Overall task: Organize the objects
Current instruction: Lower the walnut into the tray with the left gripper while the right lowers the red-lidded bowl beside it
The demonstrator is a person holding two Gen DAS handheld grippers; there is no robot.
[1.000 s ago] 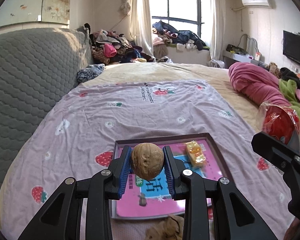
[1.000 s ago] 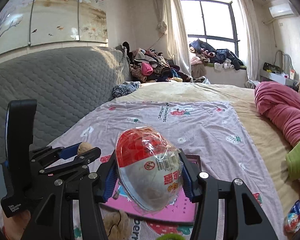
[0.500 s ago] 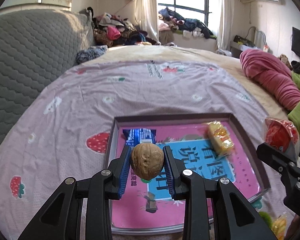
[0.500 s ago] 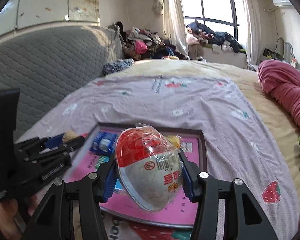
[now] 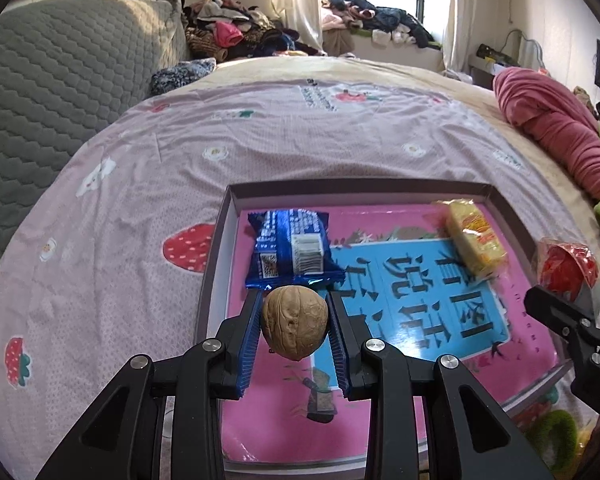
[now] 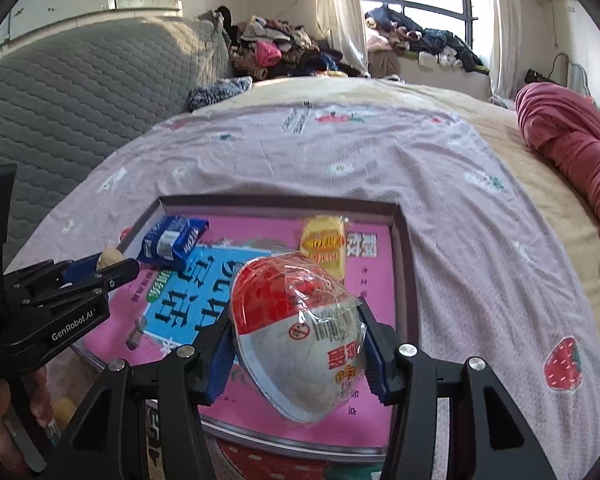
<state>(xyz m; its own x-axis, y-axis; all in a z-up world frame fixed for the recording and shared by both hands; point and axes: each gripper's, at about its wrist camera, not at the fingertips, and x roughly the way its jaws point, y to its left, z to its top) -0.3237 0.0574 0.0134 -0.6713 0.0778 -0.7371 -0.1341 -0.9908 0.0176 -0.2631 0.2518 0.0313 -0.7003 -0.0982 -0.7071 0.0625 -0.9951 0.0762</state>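
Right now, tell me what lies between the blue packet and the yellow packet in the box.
Nothing lies between them. The blue packet and the yellow packet are separated only by the bare pink floor of the box, clearest in the left wrist view.

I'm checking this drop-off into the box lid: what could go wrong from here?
The walnut, round and pinched only at its sides by the left gripper, may roll across the tray once released. The wrapped snack in the right gripper could land on the yellow packet.
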